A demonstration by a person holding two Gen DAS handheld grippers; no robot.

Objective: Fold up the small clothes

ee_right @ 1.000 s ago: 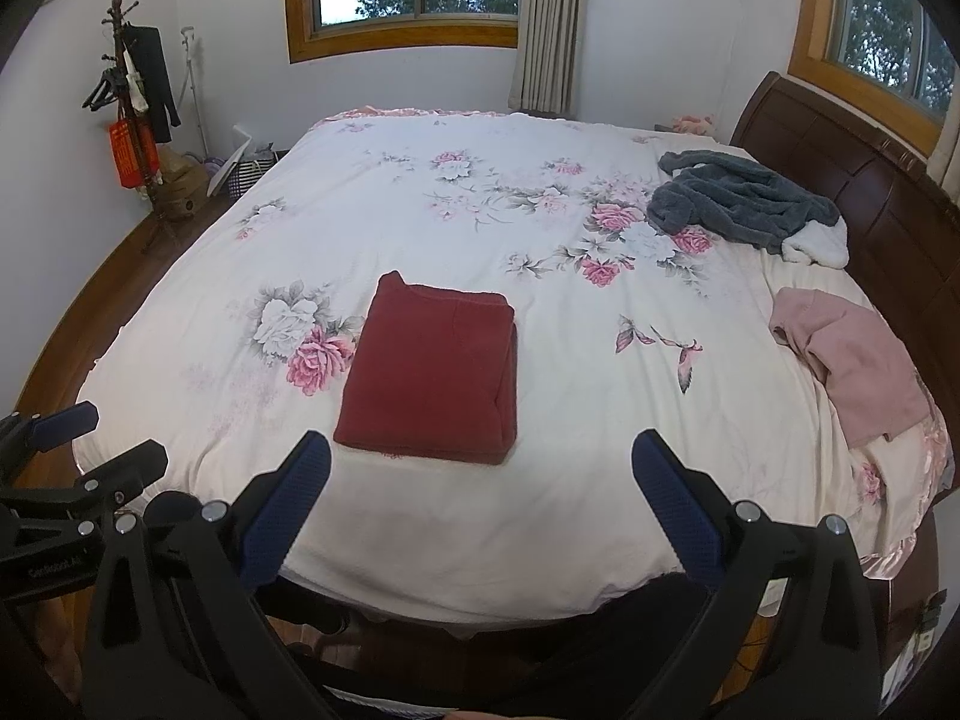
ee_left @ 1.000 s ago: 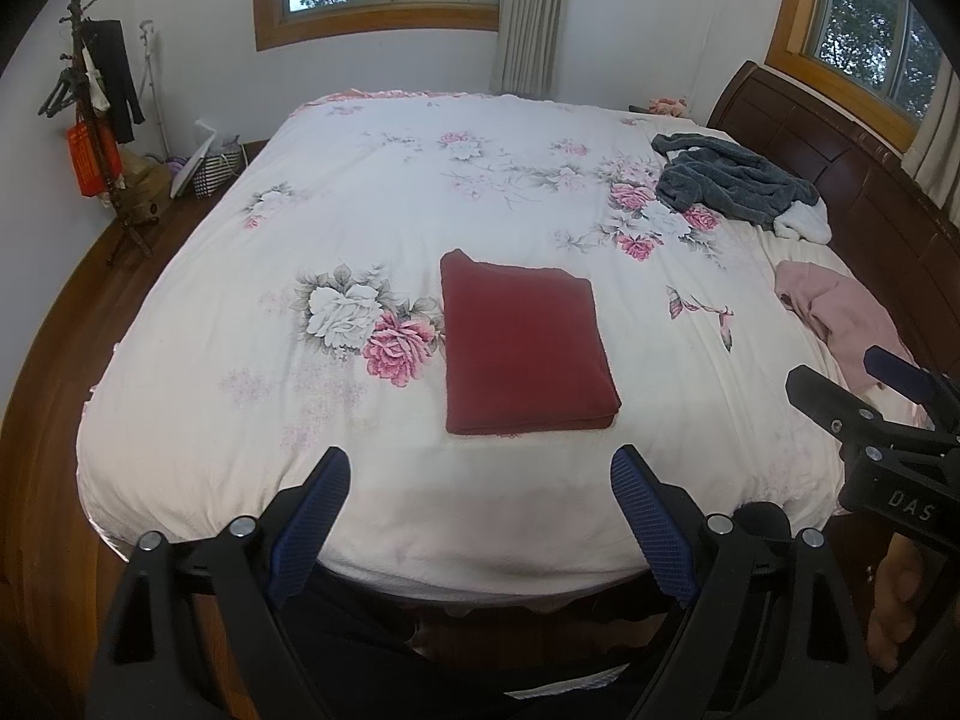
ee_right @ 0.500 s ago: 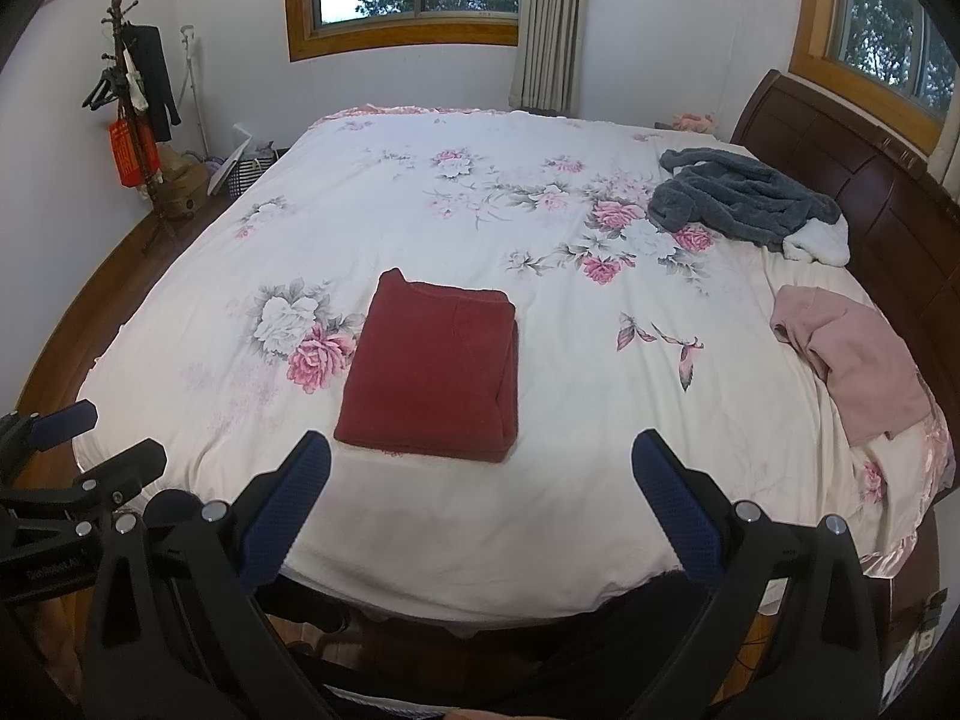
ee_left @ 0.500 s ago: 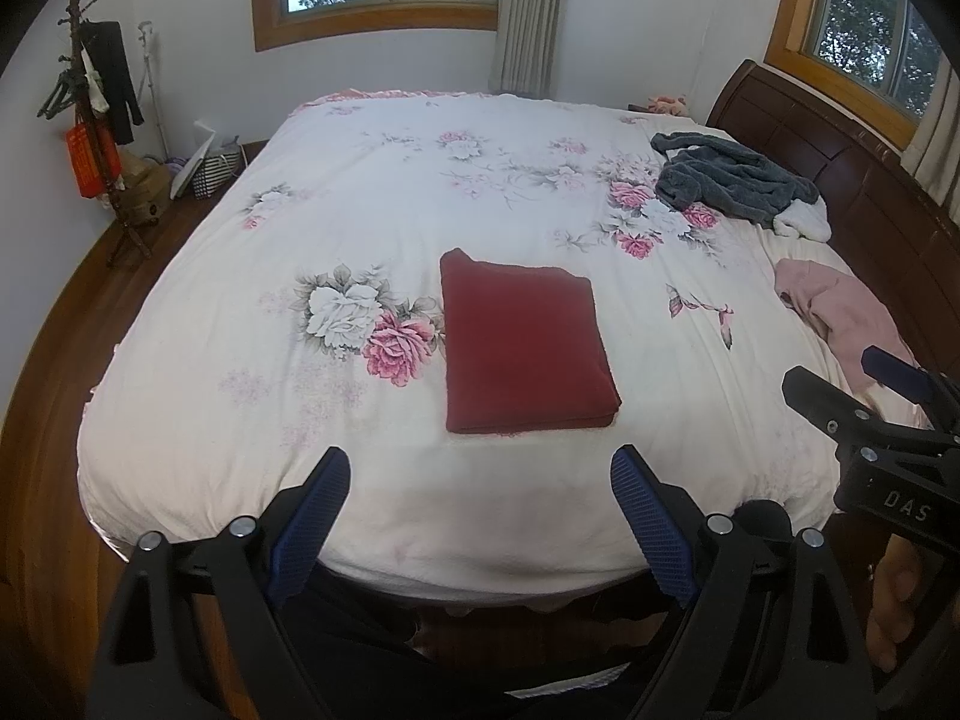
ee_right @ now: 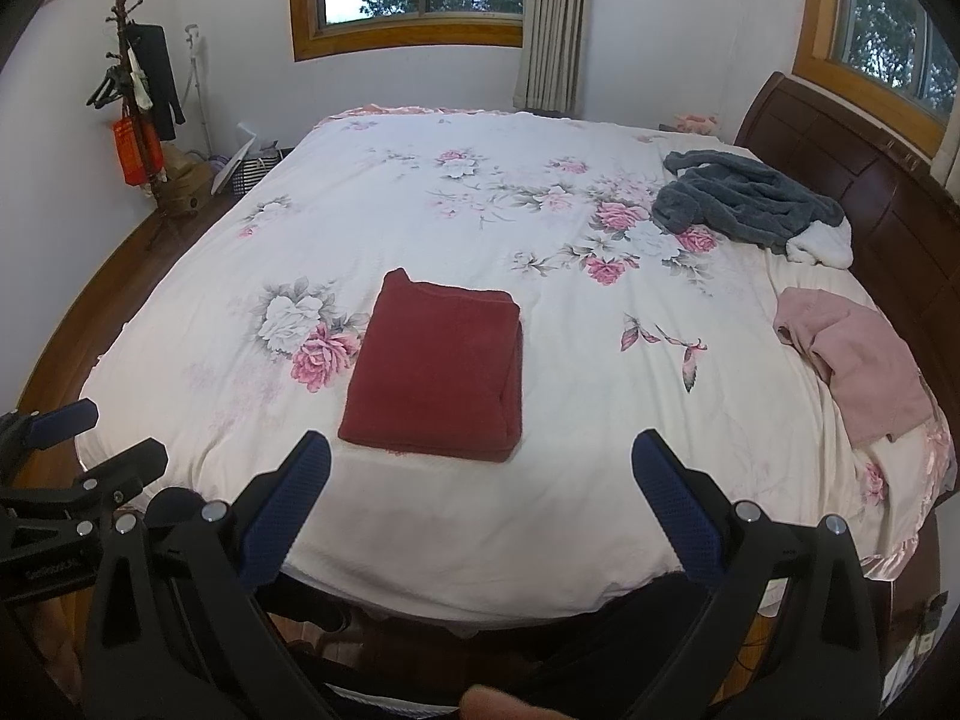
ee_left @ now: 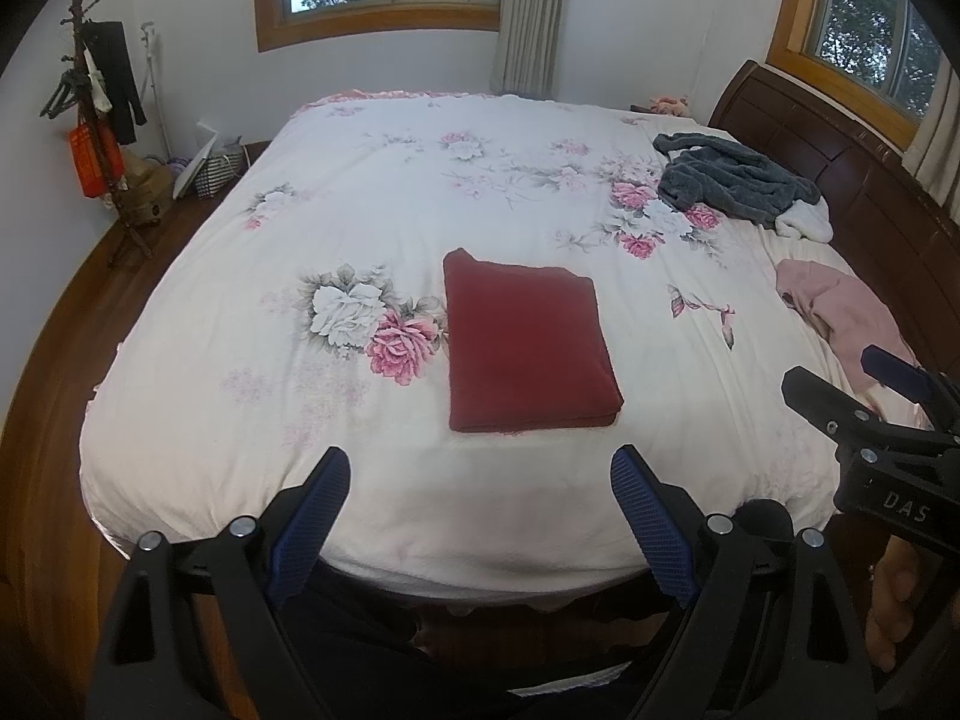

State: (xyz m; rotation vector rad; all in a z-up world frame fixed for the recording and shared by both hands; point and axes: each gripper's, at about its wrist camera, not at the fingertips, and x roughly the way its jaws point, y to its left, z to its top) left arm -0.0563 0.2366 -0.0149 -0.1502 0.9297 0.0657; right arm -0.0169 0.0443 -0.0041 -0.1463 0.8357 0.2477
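At the far left of the frame a coat stand (ee_left: 90,120) hung with dark clothes stands in the corner, clear of the work. Beside it the bed (ee_left: 372,198), under a floral cover, fills most of both views and serves as the folding surface.

Low in the left wrist view, the left gripper (ee_left: 480,480) hangs over the near edge of the bed with its jaws spread wide and nothing between them. Just above it, near the middle of the frame, lies the red garment (ee_left: 528,348), folded into a neat flat rectangle, touching only the cover. It looks finished, which would explain why neither gripper is on it.

The right gripper (ee_right: 480,468) sits low in its own view, jaws likewise wide apart and empty, drawn back at the bed's near edge; its body also shows at the right edge of the left wrist view.

Further right, the pink garment (ee_right: 852,360) lies crumpled by the bed's right side, well apart from the red one, likely the next piece to fold. In the upper right the grey garment (ee_right: 750,204) is heaped near the dark headboard (ee_right: 840,144), a white piece (ee_right: 822,246) touching it.
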